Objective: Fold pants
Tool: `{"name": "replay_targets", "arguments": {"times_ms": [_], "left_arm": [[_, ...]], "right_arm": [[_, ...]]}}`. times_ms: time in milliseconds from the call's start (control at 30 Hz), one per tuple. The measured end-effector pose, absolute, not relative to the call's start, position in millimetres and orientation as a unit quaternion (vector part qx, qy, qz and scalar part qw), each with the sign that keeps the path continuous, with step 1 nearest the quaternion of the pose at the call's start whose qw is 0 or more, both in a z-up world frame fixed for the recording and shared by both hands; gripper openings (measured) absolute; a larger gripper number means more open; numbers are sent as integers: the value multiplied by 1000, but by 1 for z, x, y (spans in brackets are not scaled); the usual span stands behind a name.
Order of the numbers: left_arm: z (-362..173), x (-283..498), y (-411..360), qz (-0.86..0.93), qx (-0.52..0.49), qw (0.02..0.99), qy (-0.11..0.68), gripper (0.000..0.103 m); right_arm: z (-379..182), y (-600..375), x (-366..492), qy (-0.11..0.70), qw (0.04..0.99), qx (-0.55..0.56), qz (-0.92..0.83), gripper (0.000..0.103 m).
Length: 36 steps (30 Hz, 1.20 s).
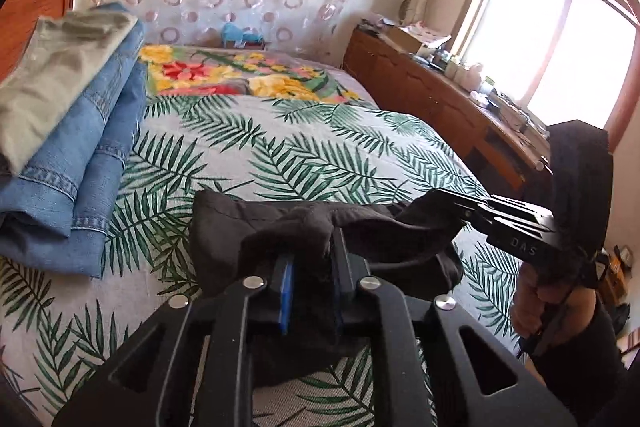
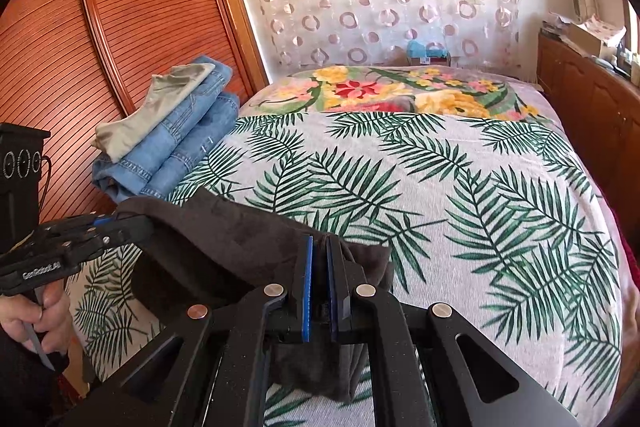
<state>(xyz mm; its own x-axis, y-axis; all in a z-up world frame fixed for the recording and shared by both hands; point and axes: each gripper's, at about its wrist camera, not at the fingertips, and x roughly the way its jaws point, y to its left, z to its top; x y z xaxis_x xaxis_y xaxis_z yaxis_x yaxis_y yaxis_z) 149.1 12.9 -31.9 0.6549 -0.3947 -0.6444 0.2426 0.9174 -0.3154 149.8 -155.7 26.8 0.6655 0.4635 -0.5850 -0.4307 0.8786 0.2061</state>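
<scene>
Dark brown pants (image 1: 360, 239) hang stretched between my two grippers above the palm-leaf bedspread (image 1: 248, 147). My left gripper (image 1: 310, 247) is shut on one bunched corner of the pants. My right gripper (image 2: 319, 247) is shut on the other corner, with cloth (image 2: 224, 243) draping away to the left. The right gripper also shows in the left wrist view (image 1: 472, 205), and the left gripper in the right wrist view (image 2: 120, 223). The rest of the pants hangs below the jaws, partly hidden.
A stack of folded jeans with a grey garment on top (image 2: 172, 131) lies at the bed's left edge by a wooden wardrobe (image 2: 100, 27). A floral blanket (image 2: 400, 91) covers the bed's far end. A cluttered wooden cabinet (image 1: 440, 99) runs along the right under the window.
</scene>
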Motion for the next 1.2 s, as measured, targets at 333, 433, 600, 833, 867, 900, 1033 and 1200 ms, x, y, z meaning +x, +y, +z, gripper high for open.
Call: {"name": "replay_targets", "arguments": {"times_ms": [333, 433, 600, 833, 867, 900, 1033, 1200], "left_arm": [[-31, 138, 19, -164, -95, 910, 368, 62], [-30, 133, 22, -167, -97, 911, 364, 71], [-32, 126, 23, -163, -88, 913, 363, 77], [-48, 117, 23, -148, -58, 911, 381, 77], [-51, 115, 24, -147, -57, 910, 384, 77], [-53, 115, 24, -144, -56, 909, 388, 77], [-60, 111, 29, -135, -53, 907, 395, 77], [-68, 108, 29, -142, -52, 902, 405, 64]], "right_arm": [[25, -153, 162, 331, 915, 24, 231, 6], [29, -161, 161, 320, 921, 37, 220, 12], [35, -171, 148, 306, 928, 28, 212, 16], [28, -182, 122, 314, 925, 7, 213, 33], [25, -183, 119, 317, 924, 4, 214, 33], [23, -183, 116, 322, 922, 1, 216, 33], [14, -182, 107, 339, 914, -11, 224, 33], [8, -178, 99, 354, 904, -26, 237, 33]]}}
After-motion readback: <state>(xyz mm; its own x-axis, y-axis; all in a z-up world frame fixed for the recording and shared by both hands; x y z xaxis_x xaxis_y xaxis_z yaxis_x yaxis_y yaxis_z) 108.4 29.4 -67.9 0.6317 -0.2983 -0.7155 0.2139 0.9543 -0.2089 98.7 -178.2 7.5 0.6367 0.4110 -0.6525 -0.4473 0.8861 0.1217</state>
